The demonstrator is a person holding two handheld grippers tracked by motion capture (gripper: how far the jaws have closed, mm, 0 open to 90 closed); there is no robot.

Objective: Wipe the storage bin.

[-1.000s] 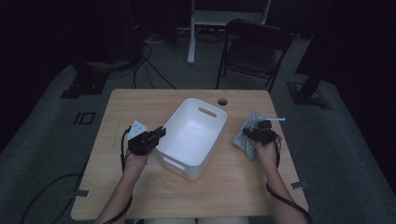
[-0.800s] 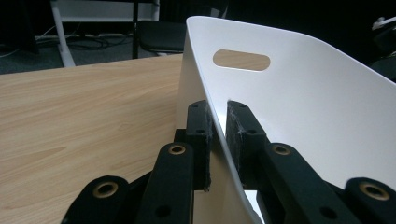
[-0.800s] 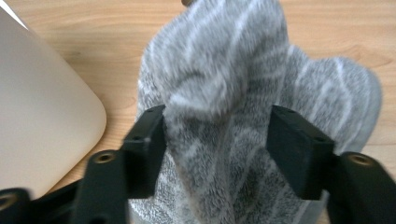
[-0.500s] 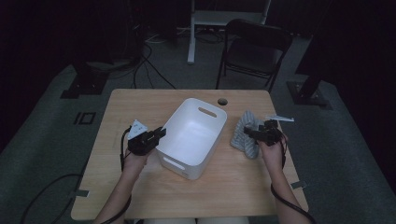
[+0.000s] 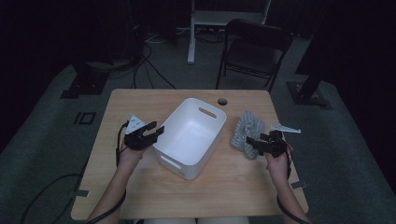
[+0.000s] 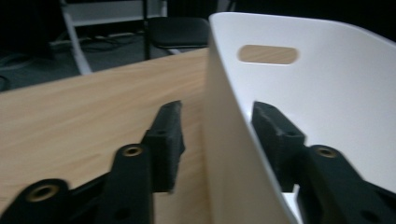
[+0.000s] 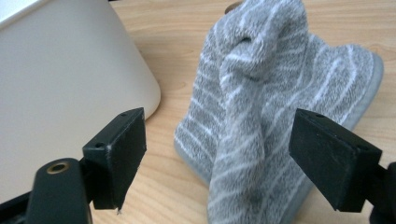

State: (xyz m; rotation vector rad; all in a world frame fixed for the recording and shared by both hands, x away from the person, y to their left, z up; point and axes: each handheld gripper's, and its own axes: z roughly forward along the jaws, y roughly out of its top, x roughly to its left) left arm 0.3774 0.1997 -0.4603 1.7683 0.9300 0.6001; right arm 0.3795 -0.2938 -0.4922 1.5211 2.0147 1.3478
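Note:
A white plastic basket [image 5: 191, 135] stands in the middle of the wooden table [image 5: 154, 196]. My left gripper [image 5: 156, 131] is at its left rim. In the left gripper view the basket wall [image 6: 224, 154] runs between the jaws of the left gripper [image 6: 217, 112]. Those jaws have just been opening, and a gap shows at each pad, so they are open. A crumpled grey striped towel [image 5: 247, 130] lies right of the basket. My right gripper [image 5: 253, 143] is just behind it. Its jaws have just opened wide, and the towel [image 7: 261, 107] lies loose in front of the right gripper [image 7: 219, 126].
The basket's side [image 7: 60, 79] stands close to the left of the towel. A round hole [image 5: 222, 101] is in the table's far edge. A dark chair [image 5: 254, 46] and a white frame [image 5: 194, 28] stand beyond the table, with cables on the floor.
The right gripper's jaws opened off the towel and the hand drew back toward the near right. The left gripper's jaws opened off the basket's rim.

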